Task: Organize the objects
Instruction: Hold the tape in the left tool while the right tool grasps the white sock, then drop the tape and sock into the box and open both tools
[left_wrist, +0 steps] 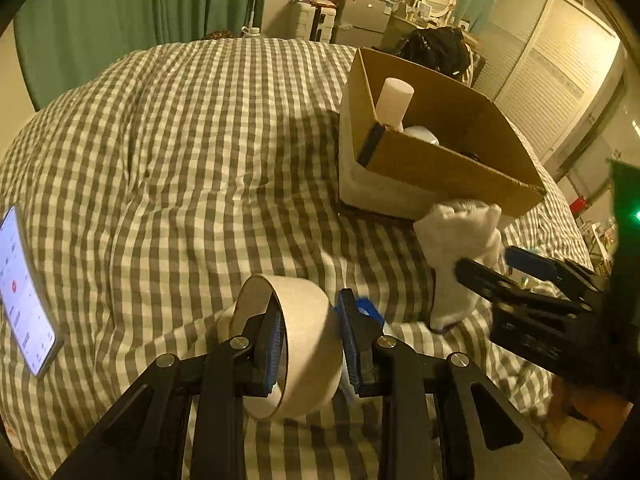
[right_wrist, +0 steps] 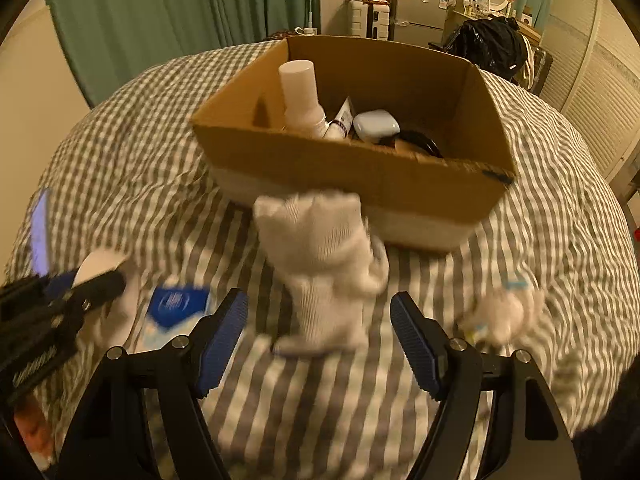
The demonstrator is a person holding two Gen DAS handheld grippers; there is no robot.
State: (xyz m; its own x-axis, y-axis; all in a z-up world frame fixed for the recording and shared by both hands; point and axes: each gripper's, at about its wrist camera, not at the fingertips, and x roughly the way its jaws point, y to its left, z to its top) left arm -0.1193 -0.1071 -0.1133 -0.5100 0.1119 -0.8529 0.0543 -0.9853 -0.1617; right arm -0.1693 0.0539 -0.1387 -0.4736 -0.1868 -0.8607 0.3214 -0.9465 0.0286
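My left gripper (left_wrist: pixel 308 340) is shut on a white tape roll (left_wrist: pixel 296 344), one finger inside the ring and one outside, just above the checked bedspread. My right gripper (right_wrist: pixel 318 328) is open around a white sock (right_wrist: pixel 328 268) that lies in front of the cardboard box (right_wrist: pixel 360 176); its fingers stand clear of the sock on both sides. The box holds a white bottle (right_wrist: pixel 300 96), a white case (right_wrist: pixel 376 124), a tube and a dark item. In the left wrist view the sock (left_wrist: pixel 460 248) lies beside the box (left_wrist: pixel 432 168), with the right gripper (left_wrist: pixel 492 264) at it.
A lit phone (left_wrist: pixel 24 292) lies on the bedspread at far left. A blue-and-white packet (right_wrist: pixel 176 308) lies left of the sock, a small crumpled white item (right_wrist: pixel 504 312) to its right. Green curtains, a fridge and wardrobes stand beyond the bed.
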